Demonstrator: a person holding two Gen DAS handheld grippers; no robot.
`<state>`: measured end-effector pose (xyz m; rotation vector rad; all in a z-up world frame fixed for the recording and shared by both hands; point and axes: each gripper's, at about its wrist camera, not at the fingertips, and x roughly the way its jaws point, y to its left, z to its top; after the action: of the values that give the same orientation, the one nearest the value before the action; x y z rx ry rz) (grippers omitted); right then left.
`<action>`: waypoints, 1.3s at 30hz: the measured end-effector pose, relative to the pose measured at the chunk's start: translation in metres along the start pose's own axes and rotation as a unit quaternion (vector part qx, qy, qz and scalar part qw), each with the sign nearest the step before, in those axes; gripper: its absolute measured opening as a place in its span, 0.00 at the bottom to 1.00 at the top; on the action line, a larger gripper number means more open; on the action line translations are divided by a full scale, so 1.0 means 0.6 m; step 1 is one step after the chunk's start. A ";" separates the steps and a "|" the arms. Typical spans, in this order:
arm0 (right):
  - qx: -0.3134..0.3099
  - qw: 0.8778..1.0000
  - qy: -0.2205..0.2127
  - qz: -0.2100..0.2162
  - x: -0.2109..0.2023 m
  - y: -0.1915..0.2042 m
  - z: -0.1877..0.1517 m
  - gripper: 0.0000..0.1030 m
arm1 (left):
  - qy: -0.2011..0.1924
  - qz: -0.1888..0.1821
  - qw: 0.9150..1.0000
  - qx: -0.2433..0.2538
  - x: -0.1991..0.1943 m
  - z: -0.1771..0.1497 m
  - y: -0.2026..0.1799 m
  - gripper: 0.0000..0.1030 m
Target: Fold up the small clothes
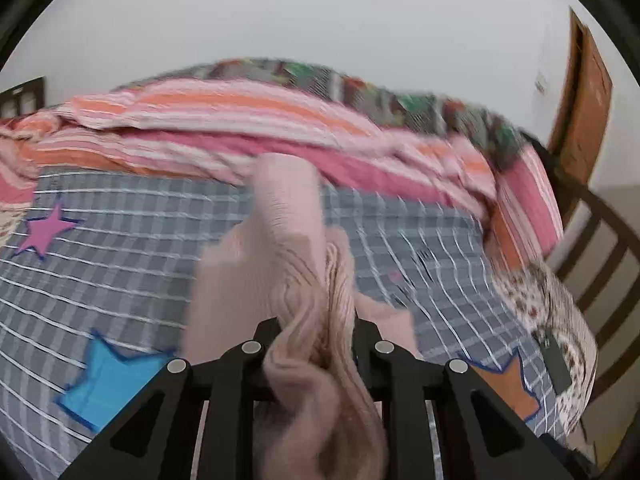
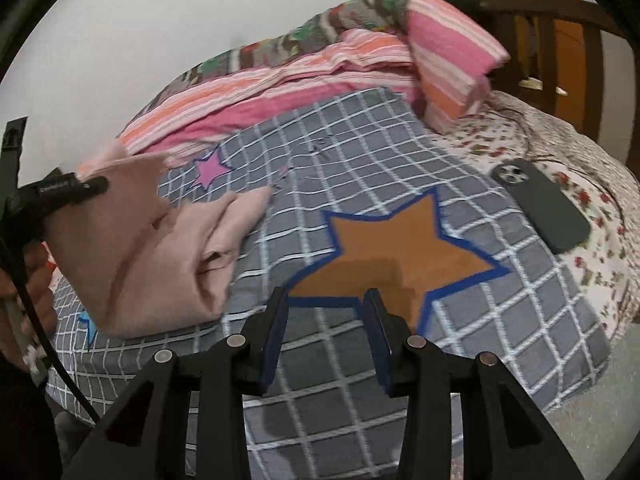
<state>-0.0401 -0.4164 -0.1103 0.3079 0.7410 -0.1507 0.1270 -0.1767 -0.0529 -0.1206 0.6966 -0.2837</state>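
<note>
A pale pink knitted garment [image 1: 288, 264] hangs bunched between the fingers of my left gripper [image 1: 316, 332], which is shut on it and holds it above the grey checked bedspread [image 1: 120, 248]. In the right wrist view the same pink garment [image 2: 152, 248] hangs at the left, with the left gripper's body [image 2: 56, 192] above it. My right gripper [image 2: 326, 300] is open and empty, just above the bedspread near the orange star patch [image 2: 400, 248].
A striped pink and orange blanket [image 1: 224, 120] is heaped at the back of the bed. A dark phone [image 2: 544, 204] lies on the floral sheet [image 2: 592, 264] at the right. A wooden chair [image 1: 600, 248] stands beside the bed. A pink star [image 2: 210, 170] and blue star [image 1: 104, 380] mark the bedspread.
</note>
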 end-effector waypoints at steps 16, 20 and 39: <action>0.001 0.999 0.012 0.045 0.010 0.013 0.024 0.41 | 0.061 -0.138 0.988 0.029 -0.004 -0.068 -0.008 0.55; 0.014 0.994 0.013 0.105 0.032 0.053 0.050 0.54 | 0.003 -0.136 0.990 0.031 -0.064 -0.064 0.049 0.71; 0.023 0.984 0.094 0.152 0.236 0.198 0.132 0.21 | 0.000 -0.094 0.995 -0.030 -0.009 -0.061 0.248 0.71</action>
<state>0.1425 -0.3339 -0.1258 0.4807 0.8692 0.1529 0.1314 -0.0339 -0.1076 -0.2430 0.6951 -0.4430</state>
